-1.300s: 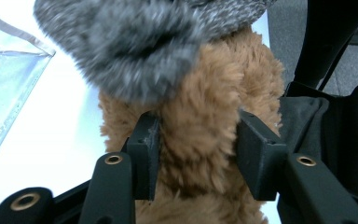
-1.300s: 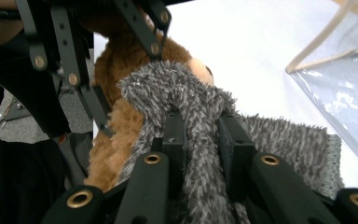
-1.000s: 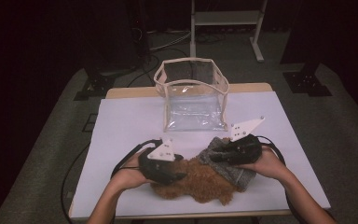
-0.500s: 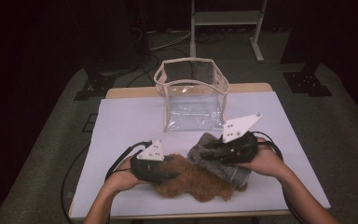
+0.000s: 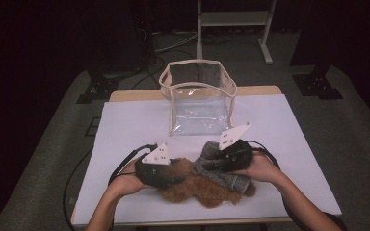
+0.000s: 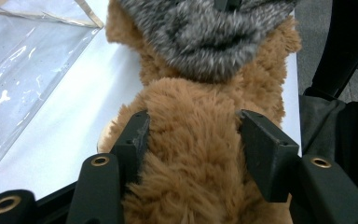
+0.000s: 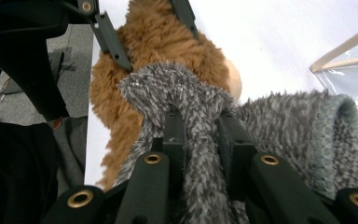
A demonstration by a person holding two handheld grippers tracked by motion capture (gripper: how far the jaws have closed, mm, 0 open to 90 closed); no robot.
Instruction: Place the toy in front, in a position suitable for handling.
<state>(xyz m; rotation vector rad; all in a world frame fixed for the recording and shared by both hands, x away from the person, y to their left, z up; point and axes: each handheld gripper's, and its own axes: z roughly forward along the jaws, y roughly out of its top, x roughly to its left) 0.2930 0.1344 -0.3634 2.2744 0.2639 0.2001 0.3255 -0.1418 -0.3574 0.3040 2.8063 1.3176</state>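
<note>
Between the jaws of the left hand-held gripper (image 6: 193,140) sits a brown plush toy (image 6: 200,154), fuzzy body filling the gap; jaws have just been opening a bit, roughly half spread, w/ both pads against the fur on either side. Toy lies flat on the desk (image 5: 135,125), near its front edge. Just beyond that gripper's tips, a grey fuzzy fabric piece (image 6: 205,32) drapes over the toy's far end.

Right hand-held gripper (image 7: 198,123) is pinched nearly closed on a fold of that grey fabric (image 7: 186,98), which bunches up between its jaws and spreads to the right w/ a knitted hem. Past its tips lie the brown toy (image 7: 158,42) and the other gripper's jaws.

From the high view: left gripper (image 5: 166,175) approx. at the toy's (image 5: 197,185) left end, right gripper (image 5: 221,161) at its right end atop the grey fabric (image 5: 221,173), hands behind each. Farther off, beyond both grippers, a clear plastic bag (image 5: 200,98) w/ beige trim stands open on the desk.
</note>
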